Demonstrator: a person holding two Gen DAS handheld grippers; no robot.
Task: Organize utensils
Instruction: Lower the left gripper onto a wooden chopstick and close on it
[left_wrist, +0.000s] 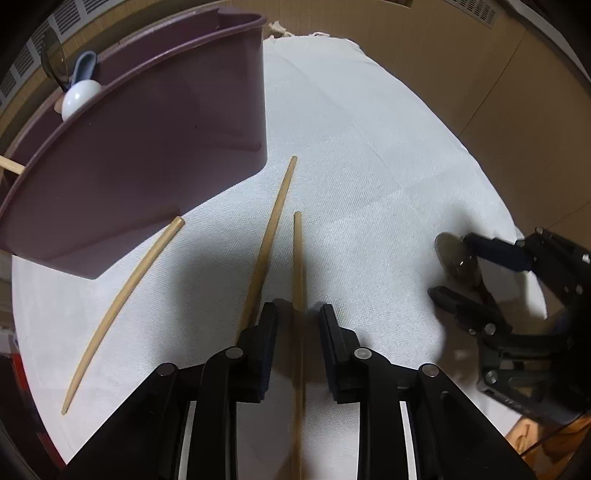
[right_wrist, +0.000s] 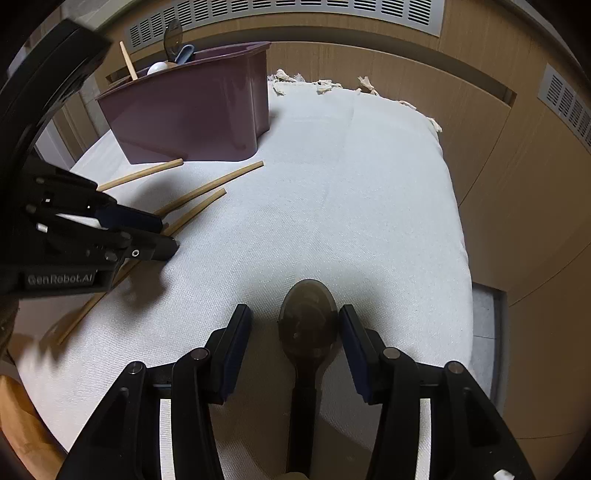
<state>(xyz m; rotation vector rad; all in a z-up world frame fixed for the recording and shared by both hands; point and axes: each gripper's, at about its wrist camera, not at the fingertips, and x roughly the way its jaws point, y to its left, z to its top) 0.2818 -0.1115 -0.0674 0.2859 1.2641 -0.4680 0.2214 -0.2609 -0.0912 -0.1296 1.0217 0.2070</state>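
Three wooden chopsticks lie on the white cloth (left_wrist: 369, 166). One chopstick (left_wrist: 298, 258) runs between the fingers of my left gripper (left_wrist: 298, 314), which is open with a gap on each side of the stick. A second chopstick (left_wrist: 269, 229) lies just left of it, and a third (left_wrist: 125, 302) lies further left. A dark spoon (right_wrist: 308, 321) rests bowl-forward between the fingers of my right gripper (right_wrist: 294, 310), which is open; a clear gap shows on the left side. The purple caddy (left_wrist: 166, 140) stands at the back left.
The caddy (right_wrist: 192, 110) holds a white spoon (left_wrist: 79, 96), a dark spoon, a blue handle and a chopstick. The cloth (right_wrist: 332, 184) has a fringed far edge and drops off on the right. Wooden panels and vents stand behind.
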